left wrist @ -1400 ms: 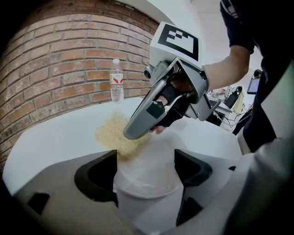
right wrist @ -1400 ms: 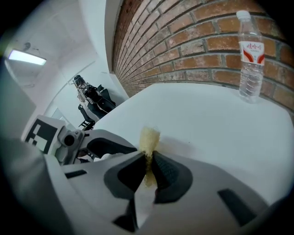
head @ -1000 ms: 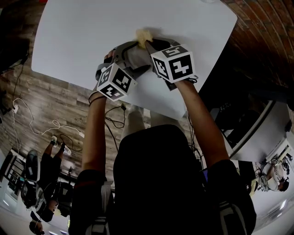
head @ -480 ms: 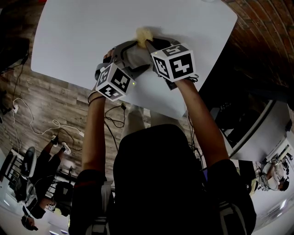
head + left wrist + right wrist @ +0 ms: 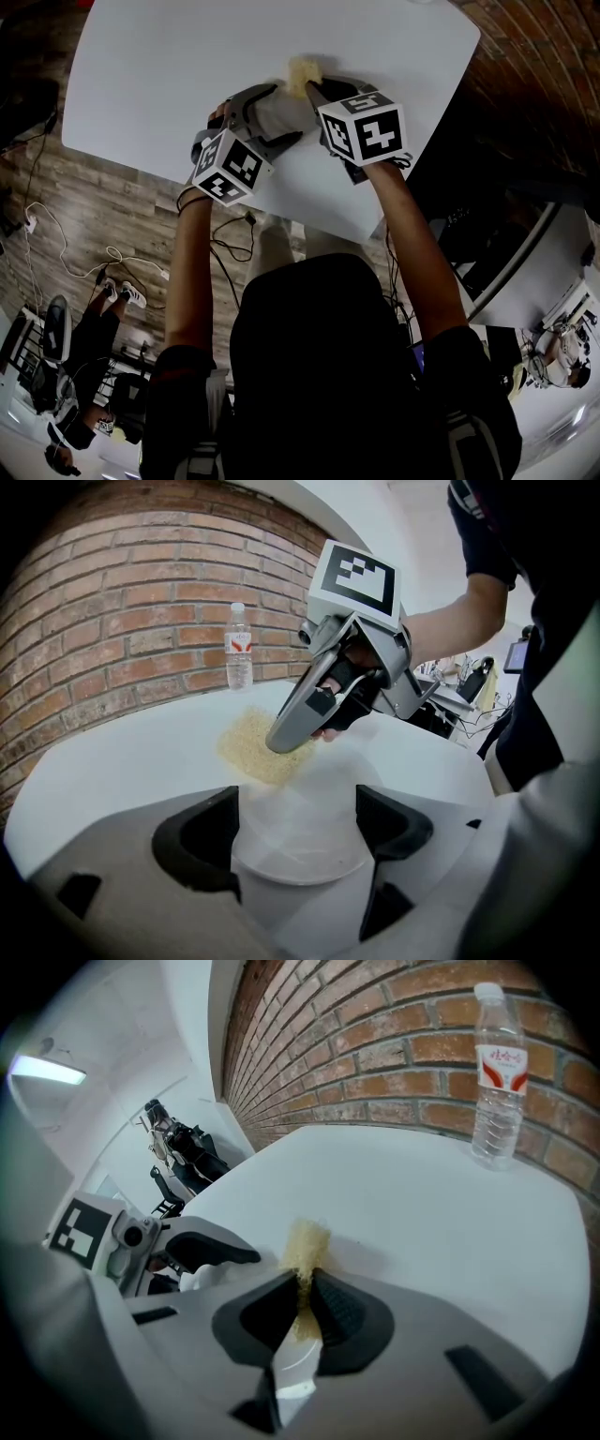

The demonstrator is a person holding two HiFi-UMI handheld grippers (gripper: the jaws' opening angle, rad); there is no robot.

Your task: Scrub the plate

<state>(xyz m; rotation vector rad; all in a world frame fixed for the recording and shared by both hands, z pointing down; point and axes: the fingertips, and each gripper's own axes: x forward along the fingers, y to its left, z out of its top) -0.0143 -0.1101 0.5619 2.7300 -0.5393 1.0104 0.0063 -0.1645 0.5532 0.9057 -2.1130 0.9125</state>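
Right tool [image 5: 302, 1288] is clamping on a yellow sponge [image 5: 307, 1239]: jaws nearly together, sponge pinched thin btwn them & sticking out past the tips. Left tool [image 5: 300, 819] is gripping the plate [image 5: 300, 855], one dark jaw pressing at each side of it; the plate is filling the gap btwn the jaws at lower centre of the left gripper view. In that view the sponge is sitting at the plate's far edge, centre-left of frame, w/ the right tool angling down onto it from the upper right. In the head view both tools are meeting at upper centre of frame, marker cubes facing the camera, plate & sponge btwn them over the white counter [image 5: 159, 75]. A clear water bottle [image 5: 495, 1077] w/ a red label is standing upright on the counter, well apart from the sponge, at upper right of the right gripper view, just in front of a brick wall [image 5: 112, 592].
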